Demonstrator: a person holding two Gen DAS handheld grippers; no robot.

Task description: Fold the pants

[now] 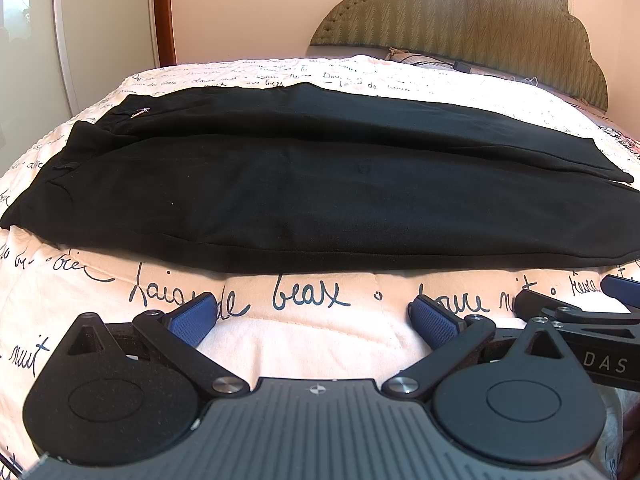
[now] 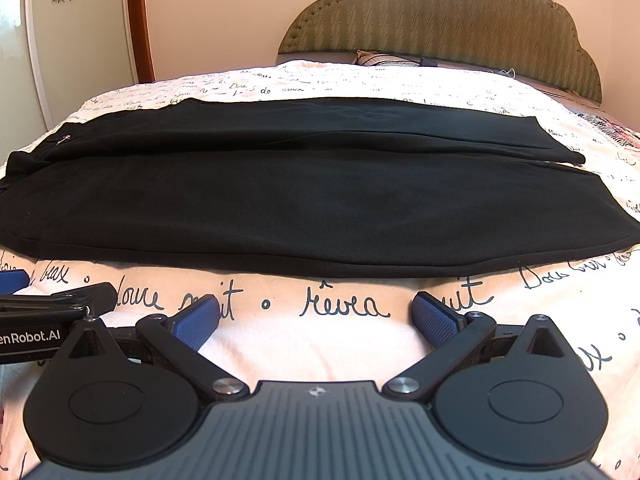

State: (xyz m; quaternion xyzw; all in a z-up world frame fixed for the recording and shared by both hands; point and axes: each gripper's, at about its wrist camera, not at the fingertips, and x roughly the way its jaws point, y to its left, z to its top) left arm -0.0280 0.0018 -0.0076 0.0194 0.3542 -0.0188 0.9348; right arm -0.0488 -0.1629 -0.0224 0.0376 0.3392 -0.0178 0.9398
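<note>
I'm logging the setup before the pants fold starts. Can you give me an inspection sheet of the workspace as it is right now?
Surface: bed with a cream quilt printed with dark script, fairly smooth.
Job's things: black pants spread flat across the quilt, waistband to the left, legs side by side running right; no fold across the length yet.
Clutter: a pillow by the headboard, with a small dark object beside it, too small to identify.
Grippers: left gripper and right gripper side by side, short of the pants' near edge, jaws wide apart, holding nothing.
Cables: nothing seen.
Surroundings: padded green headboard, pale wall, flower-decorated panel at left.
</note>
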